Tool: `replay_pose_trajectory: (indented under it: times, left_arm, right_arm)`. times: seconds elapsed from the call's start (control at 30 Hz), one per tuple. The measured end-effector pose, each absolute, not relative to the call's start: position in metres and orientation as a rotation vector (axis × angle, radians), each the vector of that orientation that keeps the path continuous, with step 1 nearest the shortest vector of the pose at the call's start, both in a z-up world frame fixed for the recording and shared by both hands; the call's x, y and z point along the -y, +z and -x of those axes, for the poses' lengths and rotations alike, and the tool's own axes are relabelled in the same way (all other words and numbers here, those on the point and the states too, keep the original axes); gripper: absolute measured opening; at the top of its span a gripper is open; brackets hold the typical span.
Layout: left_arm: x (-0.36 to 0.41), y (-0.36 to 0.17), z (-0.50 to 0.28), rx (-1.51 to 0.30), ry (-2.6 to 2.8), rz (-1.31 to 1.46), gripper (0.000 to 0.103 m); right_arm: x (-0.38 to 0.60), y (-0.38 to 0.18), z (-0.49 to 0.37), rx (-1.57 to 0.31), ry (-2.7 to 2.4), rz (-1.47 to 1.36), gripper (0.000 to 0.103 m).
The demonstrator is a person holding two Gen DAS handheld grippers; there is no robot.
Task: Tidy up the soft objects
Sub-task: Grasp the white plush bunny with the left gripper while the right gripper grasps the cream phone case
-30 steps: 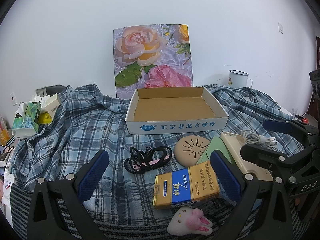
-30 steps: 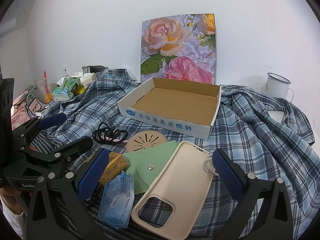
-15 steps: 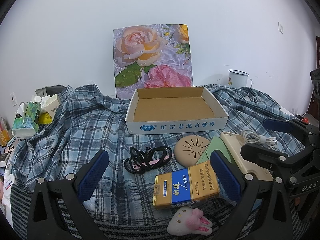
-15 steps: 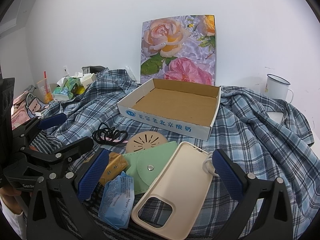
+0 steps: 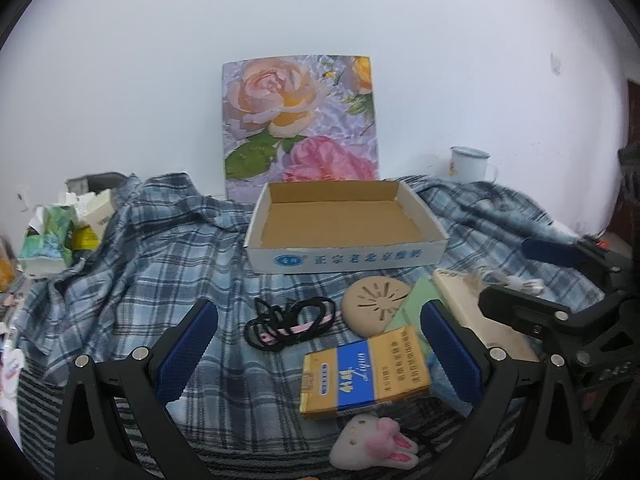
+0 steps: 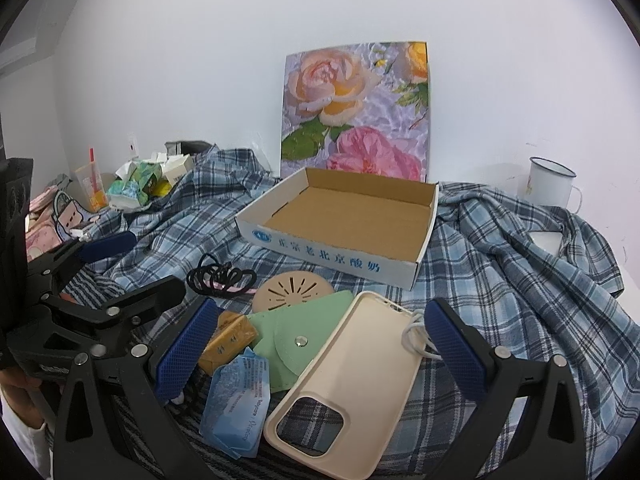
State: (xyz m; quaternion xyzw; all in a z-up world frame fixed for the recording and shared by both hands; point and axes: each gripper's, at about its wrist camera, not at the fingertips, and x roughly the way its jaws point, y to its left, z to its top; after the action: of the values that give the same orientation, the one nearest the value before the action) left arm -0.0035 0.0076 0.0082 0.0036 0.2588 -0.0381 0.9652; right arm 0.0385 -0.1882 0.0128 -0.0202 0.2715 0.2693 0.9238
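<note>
An open cardboard box [image 5: 344,258] [image 6: 332,254] sits on a blue plaid cloth. In front of it lie black hair ties [image 5: 288,322] [image 6: 220,278], a tan round disc [image 5: 374,308] [image 6: 294,292], a green pouch [image 6: 304,332], a cream phone case [image 6: 352,376] [image 5: 476,316], a yellow-blue cigarette pack [image 5: 364,378] [image 6: 230,340], a blue packet [image 6: 236,404] and a plush bunny [image 5: 372,446]. My left gripper [image 5: 320,352] is open and empty above the hair ties and pack. My right gripper [image 6: 320,350] is open and empty above the pouch and phone case.
A rose picture board [image 5: 300,124] leans on the wall behind the box. A white enamel mug [image 6: 550,186] stands at the back right. Tissue packs and small boxes [image 6: 140,184] are piled at the left. A white cable [image 6: 416,338] lies by the phone case.
The left wrist view has shifted slightly, so objects sit a touch lower in it. Nothing on the cloth has moved and both grippers stay open.
</note>
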Motion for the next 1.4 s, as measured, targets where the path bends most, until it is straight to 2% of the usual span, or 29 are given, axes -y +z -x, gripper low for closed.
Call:
replay_pose_trajectory:
  times: [0.23, 0.53, 0.8, 0.93, 1.0, 1.07, 1.13, 1.27, 1.4]
  left_arm:
    - [-0.017, 0.015, -0.002, -0.589, -0.178, -0.033, 0.103]
    - [-0.033, -0.012, 0.001, -0.818, -0.394, 0.052, 0.102]
    - [-0.020, -0.034, 0.009, -0.912, -0.456, 0.040, 0.065]
    - [-0.018, -0.042, 0.005, -0.952, -0.468, 0.052, 0.059]
    - [-0.018, -0.047, 0.002, -0.973, -0.480, 0.066, 0.046]
    - [-0.018, -0.050, 0.001, -0.983, -0.502, 0.081, 0.042]
    - [-0.021, -0.049, 0.001, -0.980, -0.508, 0.094, 0.033]
    - [-0.029, -0.046, 0.001, -0.955, -0.530, 0.143, 0.031]
    - [-0.034, -0.042, 0.003, -0.925, -0.540, 0.175, 0.031]
  right_arm:
    - [0.189, 0.014, -0.039, -0.557, 0.541, 0.043, 0.103]
    - [0.190, 0.015, -0.038, -0.553, 0.539, 0.044, 0.103]
    - [0.189, 0.013, -0.041, -0.574, 0.539, 0.048, 0.103]
    - [0.189, 0.012, -0.043, -0.578, 0.539, 0.045, 0.103]
    - [0.192, 0.015, -0.040, -0.553, 0.540, 0.030, 0.103]
    - [0.203, 0.022, -0.032, -0.493, 0.560, -0.013, 0.103]
    - [0.213, 0.029, -0.027, -0.446, 0.594, -0.056, 0.103]
    - [0.221, 0.038, -0.027, -0.448, 0.615, -0.023, 0.103]
    - [0.224, 0.031, -0.034, -0.556, 0.614, 0.026, 0.103]
